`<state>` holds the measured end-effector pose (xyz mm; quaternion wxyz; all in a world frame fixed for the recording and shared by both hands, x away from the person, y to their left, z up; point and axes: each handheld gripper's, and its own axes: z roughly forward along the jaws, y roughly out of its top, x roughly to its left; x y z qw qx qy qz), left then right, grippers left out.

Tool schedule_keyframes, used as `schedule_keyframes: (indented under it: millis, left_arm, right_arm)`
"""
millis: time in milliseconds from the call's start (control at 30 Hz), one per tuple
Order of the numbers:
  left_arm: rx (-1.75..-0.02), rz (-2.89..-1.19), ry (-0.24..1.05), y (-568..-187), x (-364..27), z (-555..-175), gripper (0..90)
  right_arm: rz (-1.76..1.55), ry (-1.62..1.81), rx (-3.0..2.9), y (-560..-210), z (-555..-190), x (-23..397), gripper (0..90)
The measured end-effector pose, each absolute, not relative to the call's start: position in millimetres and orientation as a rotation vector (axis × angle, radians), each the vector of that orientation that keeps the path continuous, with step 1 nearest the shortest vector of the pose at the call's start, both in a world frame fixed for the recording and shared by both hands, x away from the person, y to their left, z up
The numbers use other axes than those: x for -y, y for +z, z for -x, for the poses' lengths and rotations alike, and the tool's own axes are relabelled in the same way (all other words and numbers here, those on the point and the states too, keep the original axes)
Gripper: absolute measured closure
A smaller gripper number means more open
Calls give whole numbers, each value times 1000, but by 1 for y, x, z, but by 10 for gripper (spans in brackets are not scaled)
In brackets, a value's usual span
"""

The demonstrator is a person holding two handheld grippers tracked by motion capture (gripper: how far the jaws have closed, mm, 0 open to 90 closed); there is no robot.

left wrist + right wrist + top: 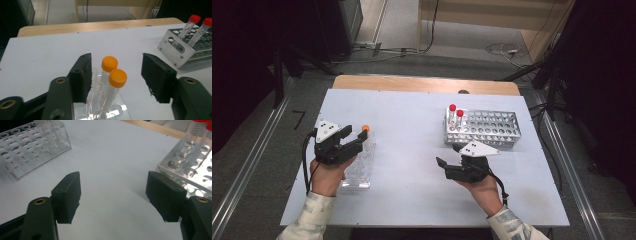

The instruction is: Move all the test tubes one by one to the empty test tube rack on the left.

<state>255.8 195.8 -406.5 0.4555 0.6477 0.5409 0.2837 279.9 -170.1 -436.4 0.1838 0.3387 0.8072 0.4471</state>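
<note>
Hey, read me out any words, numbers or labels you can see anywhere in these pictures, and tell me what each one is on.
No text can be read.
Printed scale marks on the clear orange-capped tubes in the clear plastic rack: too small and blurred to read.
Scale lines on the clear red-capped tubes in the perforated metal rack: no digits legible.
Left tool, right tool and white tabletop: no lettering visible.
</note>
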Motion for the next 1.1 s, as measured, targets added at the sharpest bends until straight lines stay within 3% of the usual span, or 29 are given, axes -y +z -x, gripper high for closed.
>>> schedule_keyframes:
  millis: [200,833,1100]
  left_arm:
    - [-1321,-1590,688,-403,-191,-254,297]
    - [-1284,-1579,635,-398,-185,-251,278]
    - [-1267,-1587,604,-396,-180,-250,227]
  right_arm:
    - [-989,1238,-2235,-435,-286,177,274]
    - [-1171,1123,-2059,-440,-343,184,307]
    - [-1192,1144,-1990,-439,-362,182,416]
